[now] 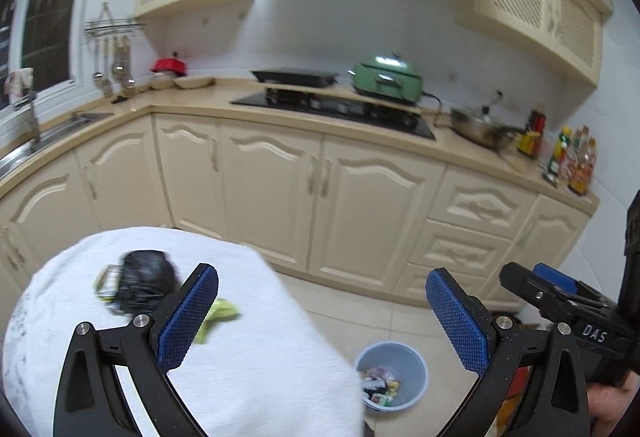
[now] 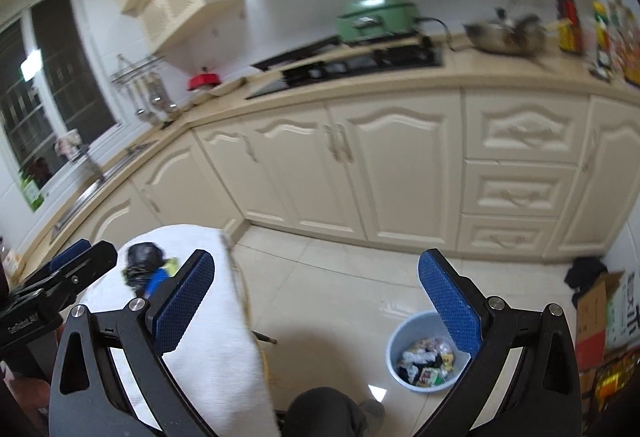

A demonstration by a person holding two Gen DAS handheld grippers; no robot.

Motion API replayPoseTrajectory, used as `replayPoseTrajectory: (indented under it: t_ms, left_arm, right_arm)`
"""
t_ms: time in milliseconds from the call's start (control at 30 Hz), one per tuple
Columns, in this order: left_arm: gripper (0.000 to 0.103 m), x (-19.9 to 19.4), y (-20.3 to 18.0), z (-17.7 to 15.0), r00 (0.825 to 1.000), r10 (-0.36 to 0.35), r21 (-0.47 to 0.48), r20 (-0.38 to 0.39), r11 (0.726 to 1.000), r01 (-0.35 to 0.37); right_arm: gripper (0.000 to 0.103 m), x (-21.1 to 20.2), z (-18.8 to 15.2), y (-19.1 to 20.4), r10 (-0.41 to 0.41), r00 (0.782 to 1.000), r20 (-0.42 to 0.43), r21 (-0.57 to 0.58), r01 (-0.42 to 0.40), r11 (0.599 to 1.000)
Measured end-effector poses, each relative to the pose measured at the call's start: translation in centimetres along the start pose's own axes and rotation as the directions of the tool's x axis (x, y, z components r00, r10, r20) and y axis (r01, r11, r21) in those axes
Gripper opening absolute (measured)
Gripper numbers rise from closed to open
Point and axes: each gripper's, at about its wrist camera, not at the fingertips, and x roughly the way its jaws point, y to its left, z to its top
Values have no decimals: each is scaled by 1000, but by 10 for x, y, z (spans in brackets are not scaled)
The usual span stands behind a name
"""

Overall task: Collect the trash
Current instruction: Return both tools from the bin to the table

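A white cloth-covered table [image 1: 248,357] holds a crumpled black bag [image 1: 144,281] and a yellow-green wrapper [image 1: 218,317]. The table [image 2: 208,337], the black bag [image 2: 142,263] and a blue piece [image 2: 156,283] beside it also show in the right wrist view. A pale blue trash bin [image 1: 416,365] with wrappers inside stands on the floor to the right of the table; it shows in the right wrist view too [image 2: 400,341]. My left gripper [image 1: 322,317] is open and empty above the table's right edge. My right gripper [image 2: 316,307] is open and empty, over the floor between table and bin.
Cream kitchen cabinets [image 1: 320,189] run along the far side under a countertop with a hob [image 1: 332,109], green pot [image 1: 386,77] and wok [image 1: 480,129]. Cardboard boxes [image 2: 600,313] stand at the far right. My knee [image 2: 320,413] shows below.
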Motion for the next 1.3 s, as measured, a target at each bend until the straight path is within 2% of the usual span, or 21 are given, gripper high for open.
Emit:
replayPoseTrajectory:
  t_ms: [267,500,667,800,967,1067,1233,1300]
  left_arm:
    - [102,-73,56,-22,993,93,-84,75,993,-86]
    - [102,-128,92,-47,974,198,-165,111,970,-178]
    - [102,-155,112,-70,956,277,-205,96,945,-254]
    - [102,-152,119,-78,950,309,-225,54,930,-290]
    - [102,-138,128,-88,945,326,-246,-10,915,-319]
    - [102,-119,133,-83,944,326,-251,-48,911,-327]
    - [102,-83,143,-71,946,303,-264,-114,909,-323]
    - [102,-72,155,-68,945,300,-257,-131,910,-324]
  right_arm:
    - [103,-8,6,81,97,995,15,-128,-95,987]
    - [103,-9,-1,151,147,989,25,-237,-137,962]
    - [103,-12,-10,186,265,963,51,-251,-244,937]
    - [103,11,-22,208,293,956,-34,-255,-292,922]
    - [103,51,-42,220,234,964,-129,-276,-261,925]
    - [103,81,-57,222,220,952,-210,-250,-270,930]
    - [102,138,-90,231,181,920,-349,-211,-265,941]
    - [96,155,-96,231,181,908,-379,-180,-264,948]
